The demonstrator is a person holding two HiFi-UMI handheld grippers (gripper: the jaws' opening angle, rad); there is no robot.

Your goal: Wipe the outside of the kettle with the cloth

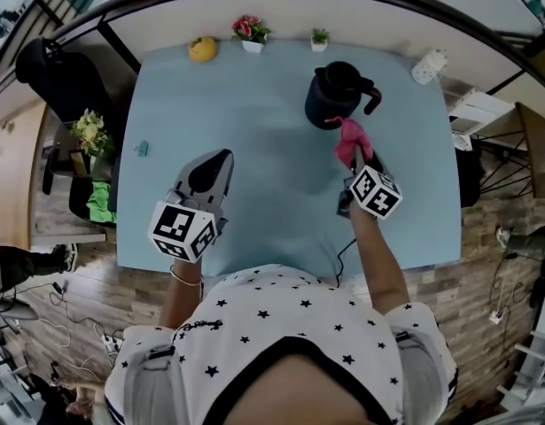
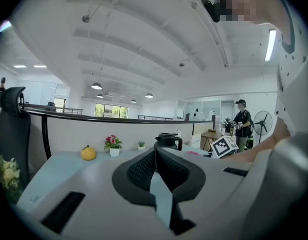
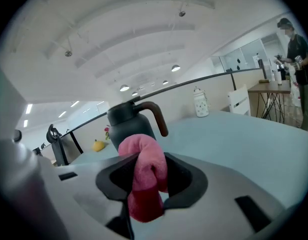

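Toward the far right of the pale blue desk, the dark, matt, round-bellied kettle is standing upright, its curved handle pointing to the right. Just in front of it, the pink, fluffy terry cloth is bunching into a soft loop. Whether the cloth is touching the kettle's wall cannot be told. The right gripper is pinching this cloth between its jaws, with a fold rising above them and a tail hanging below. The left gripper is hovering over the near left part of the desk, well apart from the kettle, and its ribbed black jaws are pressing together on nothing.

The desk's smooth top is carrying a row of small things along its far edge: a yellow, gourd-shaped ornament, a white pot of pink flowers and a tiny potted green plant. A white, patterned jar is sitting at the far right corner, and a small teal clip is lying near the left edge. A black office chair is standing off to the left, over a wood-plank floor. Around all this, a white-ceilinged open office with round lamps is spreading out, where a person in dark clothes is standing beside a standing fan.
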